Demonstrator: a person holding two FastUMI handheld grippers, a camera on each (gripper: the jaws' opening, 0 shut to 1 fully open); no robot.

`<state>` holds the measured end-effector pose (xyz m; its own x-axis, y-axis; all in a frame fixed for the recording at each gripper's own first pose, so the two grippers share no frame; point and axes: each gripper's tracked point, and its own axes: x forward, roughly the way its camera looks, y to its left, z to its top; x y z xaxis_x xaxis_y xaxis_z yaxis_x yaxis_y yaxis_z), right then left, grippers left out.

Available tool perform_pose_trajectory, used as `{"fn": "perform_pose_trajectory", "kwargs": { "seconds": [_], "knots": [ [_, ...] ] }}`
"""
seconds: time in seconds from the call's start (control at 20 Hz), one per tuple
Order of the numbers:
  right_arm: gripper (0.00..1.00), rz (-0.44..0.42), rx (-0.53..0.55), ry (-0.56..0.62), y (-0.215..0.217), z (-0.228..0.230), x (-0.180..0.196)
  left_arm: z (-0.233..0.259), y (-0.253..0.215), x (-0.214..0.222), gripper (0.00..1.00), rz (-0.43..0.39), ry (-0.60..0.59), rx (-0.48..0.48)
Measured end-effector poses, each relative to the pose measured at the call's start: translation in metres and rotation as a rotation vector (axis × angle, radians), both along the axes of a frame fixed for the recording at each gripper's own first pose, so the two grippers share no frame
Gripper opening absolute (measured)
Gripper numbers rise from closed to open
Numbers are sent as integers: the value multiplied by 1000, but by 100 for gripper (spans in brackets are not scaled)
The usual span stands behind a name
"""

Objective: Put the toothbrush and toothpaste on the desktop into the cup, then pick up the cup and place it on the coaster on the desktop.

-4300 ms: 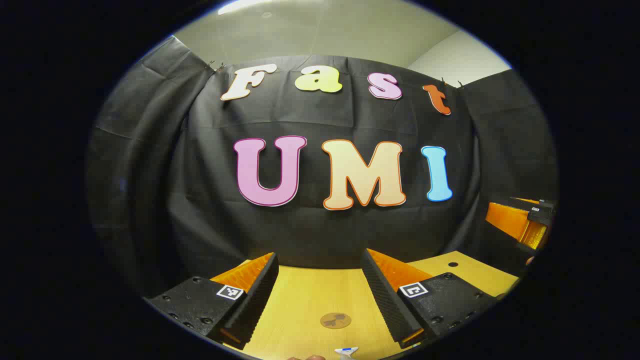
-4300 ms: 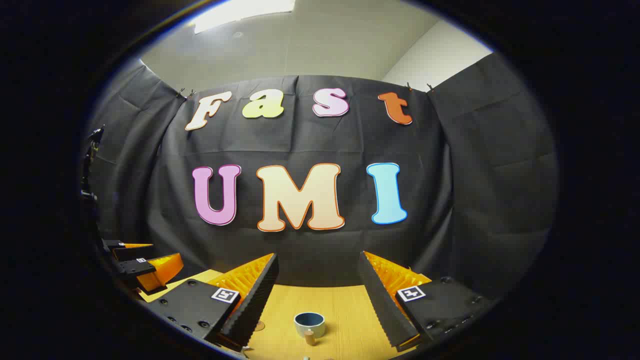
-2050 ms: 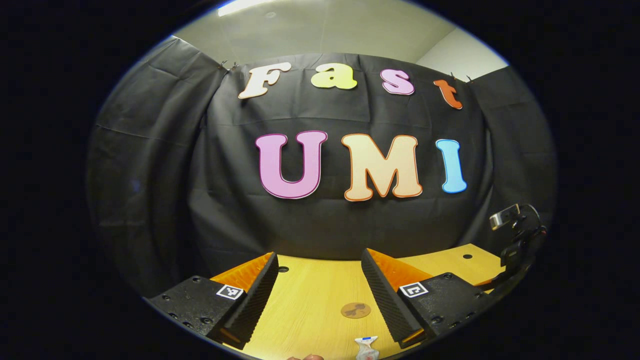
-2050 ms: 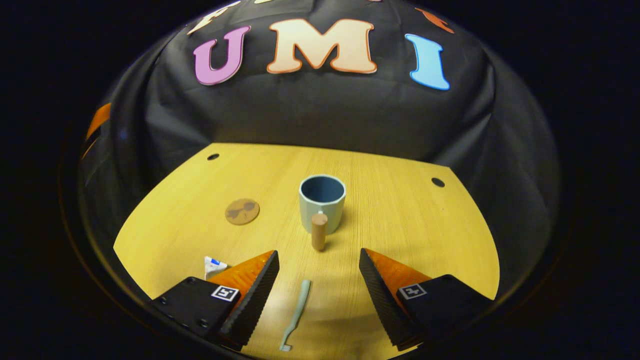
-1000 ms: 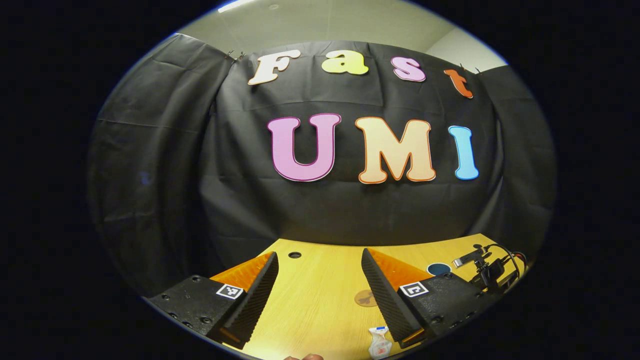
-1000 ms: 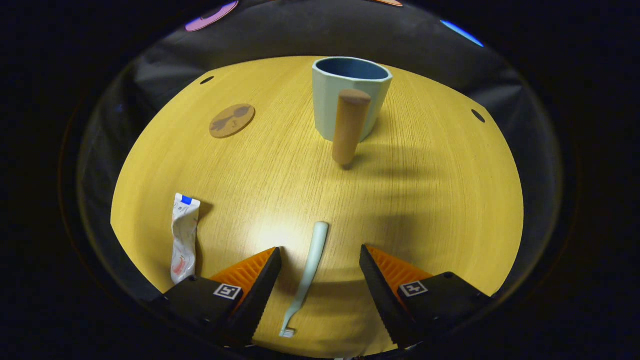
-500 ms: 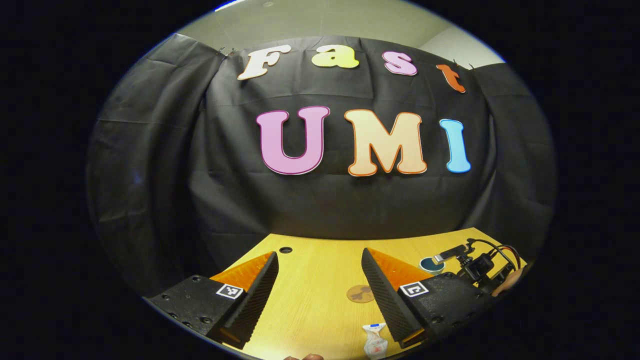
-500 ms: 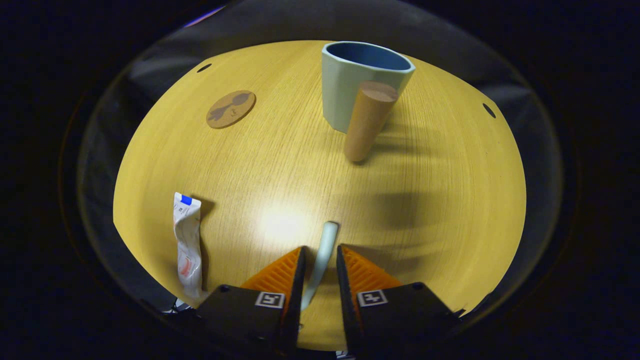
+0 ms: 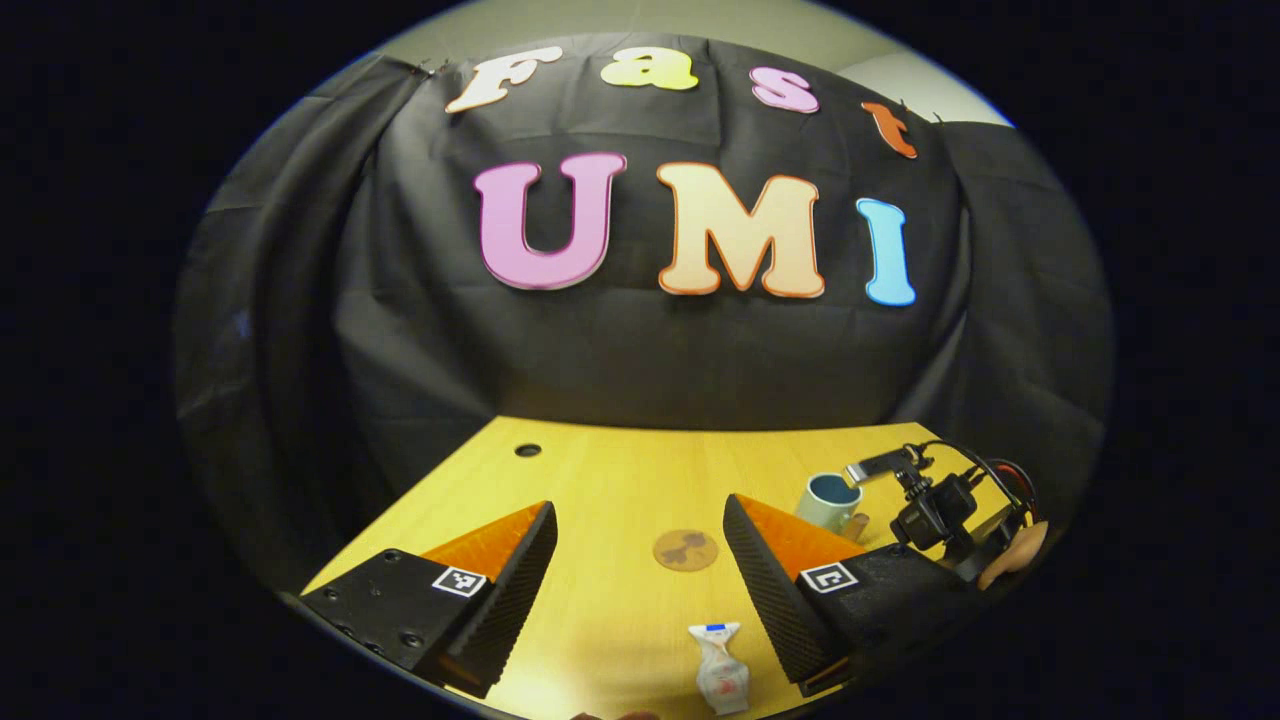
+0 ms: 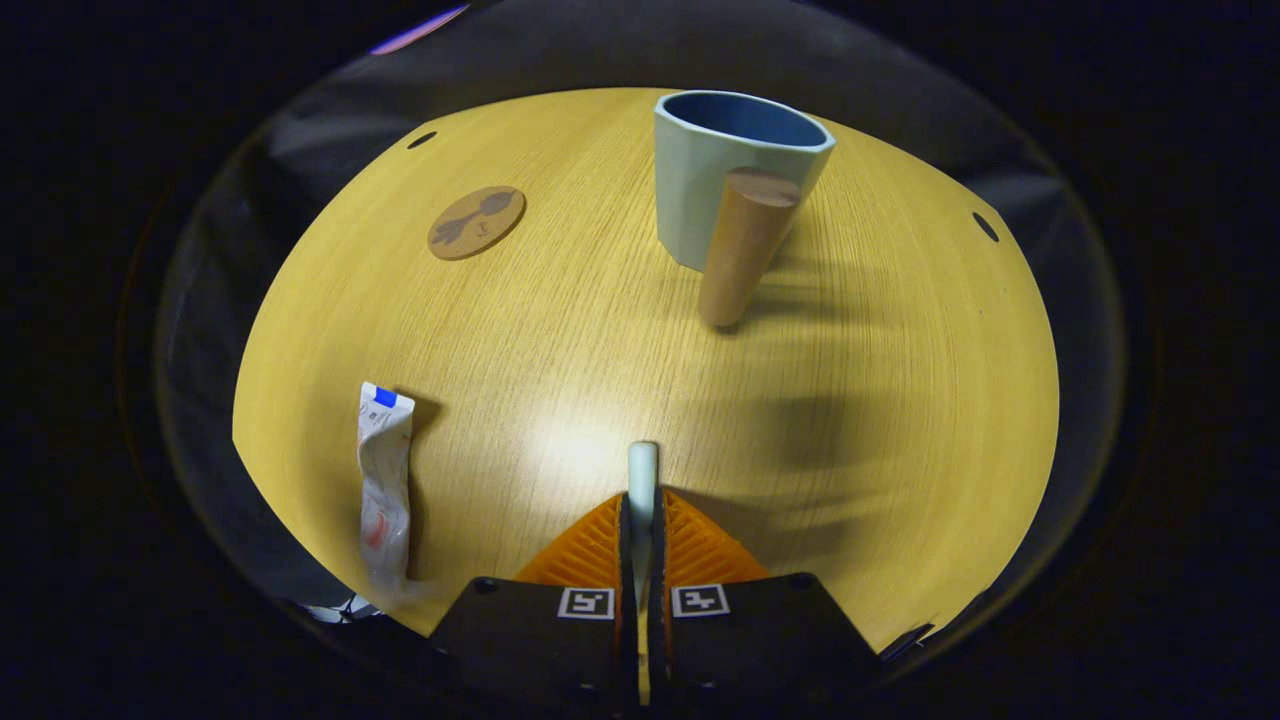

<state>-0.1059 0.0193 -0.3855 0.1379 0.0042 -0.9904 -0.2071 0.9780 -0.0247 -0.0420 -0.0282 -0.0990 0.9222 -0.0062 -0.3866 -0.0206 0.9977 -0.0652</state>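
Black cloth is hanging behind a yellow wooden bench that is carrying everything. In the right gripper view, the right gripper is pressing its orange fingers together on the pale green toothbrush, both pads squeezing its handle. The toothbrush's long axis is running straight ahead between the fingers, its rounded handle end sticking out toward the cup; the brush end is hiding behind the fingers. Farther out, the cup is standing upright, opening up, with a wooden peg-like handle slanting down its near side. Left of it, well apart, the round coaster is lying flat. The toothpaste is lying near the bench's left edge, its long axis running front to back, the blue-marked end pointing away; its near end is blurring into the edge.

In the left gripper view, the left gripper is hovering with fingers spread wide, gripping nothing. The toothpaste is lying between them, partly cut off below.
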Motion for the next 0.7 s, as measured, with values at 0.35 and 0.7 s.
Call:
{"fn": "perform_pose_trajectory", "kwargs": {
  "seconds": [0.35, 0.7],
  "knots": [
    [7, 17, 11, -18, 1, 0, 1, -64, -33, -10, 95, -91, 202, -32],
    [7, 28, 28, -45, 1, 0, 1, -137, -56, -33, 96, -134, 447, -57]
  ]
}}
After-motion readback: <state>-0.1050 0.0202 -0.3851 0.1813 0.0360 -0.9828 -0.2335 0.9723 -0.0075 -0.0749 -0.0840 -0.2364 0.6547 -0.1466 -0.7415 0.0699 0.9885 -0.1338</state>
